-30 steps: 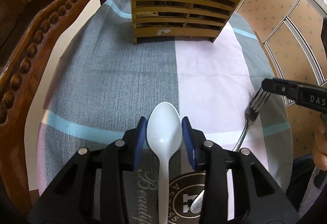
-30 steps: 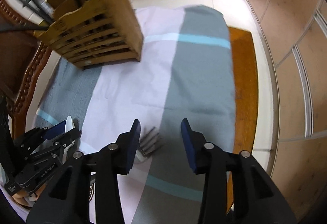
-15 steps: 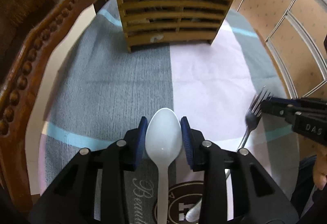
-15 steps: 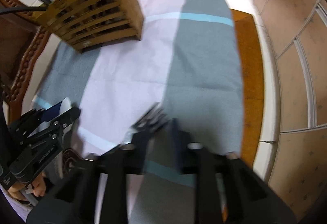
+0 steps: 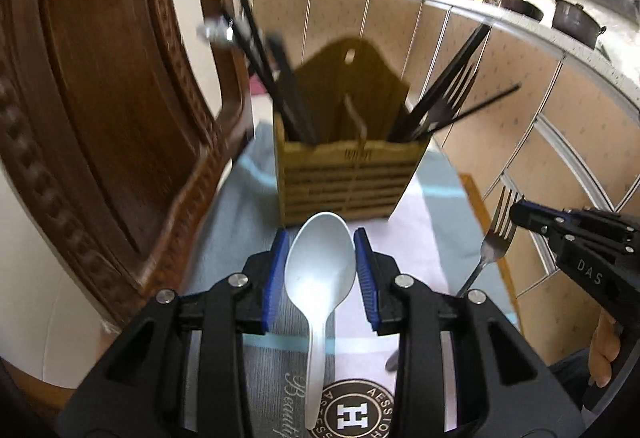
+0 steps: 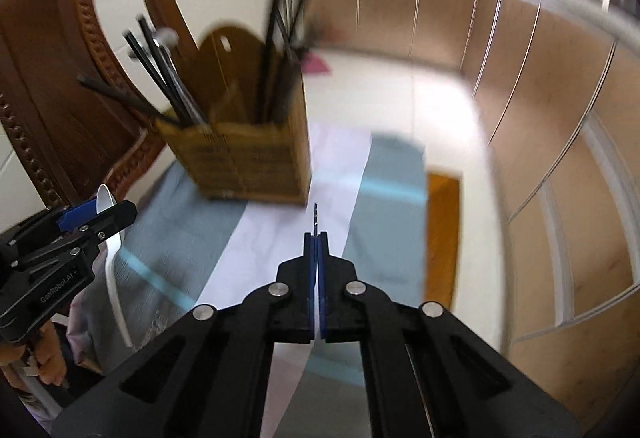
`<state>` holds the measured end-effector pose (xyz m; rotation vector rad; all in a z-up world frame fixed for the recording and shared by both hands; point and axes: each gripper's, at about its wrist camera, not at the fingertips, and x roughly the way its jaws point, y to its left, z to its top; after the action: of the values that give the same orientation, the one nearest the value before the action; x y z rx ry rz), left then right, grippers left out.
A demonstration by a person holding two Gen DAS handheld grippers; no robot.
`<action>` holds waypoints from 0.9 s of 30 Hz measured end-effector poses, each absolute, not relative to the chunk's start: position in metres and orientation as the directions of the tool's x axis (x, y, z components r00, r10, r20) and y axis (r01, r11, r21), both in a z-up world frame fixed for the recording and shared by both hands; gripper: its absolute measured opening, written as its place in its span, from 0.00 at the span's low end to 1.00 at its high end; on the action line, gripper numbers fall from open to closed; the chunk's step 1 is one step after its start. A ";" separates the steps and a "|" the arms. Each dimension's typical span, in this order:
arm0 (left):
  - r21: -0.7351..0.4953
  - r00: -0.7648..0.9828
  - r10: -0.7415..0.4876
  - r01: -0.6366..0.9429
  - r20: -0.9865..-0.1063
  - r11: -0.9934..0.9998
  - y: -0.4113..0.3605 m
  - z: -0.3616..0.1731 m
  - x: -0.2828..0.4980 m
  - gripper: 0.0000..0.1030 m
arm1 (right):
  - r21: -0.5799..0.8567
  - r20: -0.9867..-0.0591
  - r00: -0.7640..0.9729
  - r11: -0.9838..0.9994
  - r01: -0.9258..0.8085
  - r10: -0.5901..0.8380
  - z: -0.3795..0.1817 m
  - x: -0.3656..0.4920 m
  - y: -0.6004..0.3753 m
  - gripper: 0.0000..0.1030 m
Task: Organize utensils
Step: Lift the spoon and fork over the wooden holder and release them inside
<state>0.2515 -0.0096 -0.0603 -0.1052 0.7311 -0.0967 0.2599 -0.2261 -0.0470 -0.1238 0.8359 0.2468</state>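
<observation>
My left gripper (image 5: 320, 242) is shut on a white plastic spoon (image 5: 318, 274), bowl forward, held above the cloth in front of the wooden utensil holder (image 5: 348, 178). My right gripper (image 6: 317, 238) is shut on a metal fork; its tines (image 6: 316, 216) poke out edge-on past the pads. From the left wrist view the fork (image 5: 494, 234) is lifted, tines up, in the right gripper (image 5: 520, 212). The holder (image 6: 248, 162) has black chopsticks (image 5: 280, 78) and dark utensils standing in it. The left gripper with the spoon (image 6: 105, 198) shows at the left of the right wrist view.
A carved wooden chair back (image 5: 100, 118) stands close on the left. The table carries a grey, pink and blue striped cloth (image 5: 416, 238). Kitchen cabinets (image 5: 500, 78) and a counter with pots lie behind. The table's right edge (image 6: 442, 222) drops to the floor.
Both grippers have lifted off the cloth and tilted up toward the holder. The right gripper closed on the fork and raised it. The spoon stayed in the left gripper.
</observation>
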 end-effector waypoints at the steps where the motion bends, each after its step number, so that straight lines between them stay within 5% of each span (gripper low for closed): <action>1: -0.120 0.753 -0.118 0.051 -0.647 0.991 -0.010 -0.054 0.248 0.32 | -0.052 -0.729 0.669 0.963 -0.266 0.145 -0.039 0.257 -0.222 0.02; 7: -0.120 0.799 -0.099 0.034 -0.594 0.992 -0.005 -0.028 0.238 0.32 | -0.210 -0.666 0.743 0.941 -0.267 0.062 -0.019 0.249 -0.203 0.02; 17: -0.112 0.892 -0.102 0.058 -0.441 0.992 -0.002 0.044 0.252 0.32 | -0.227 -0.602 0.796 0.944 -0.240 0.058 0.036 0.248 -0.196 0.02; 27: -0.206 0.931 -0.239 0.185 -0.275 0.961 0.013 0.099 0.307 0.32 | -0.212 -0.505 0.861 0.959 -0.188 0.058 0.101 0.282 -0.183 0.02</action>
<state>0.3072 0.0132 0.0991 -0.1789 0.3032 -0.2183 0.2818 -0.1830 0.1015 -0.2596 0.5187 0.1306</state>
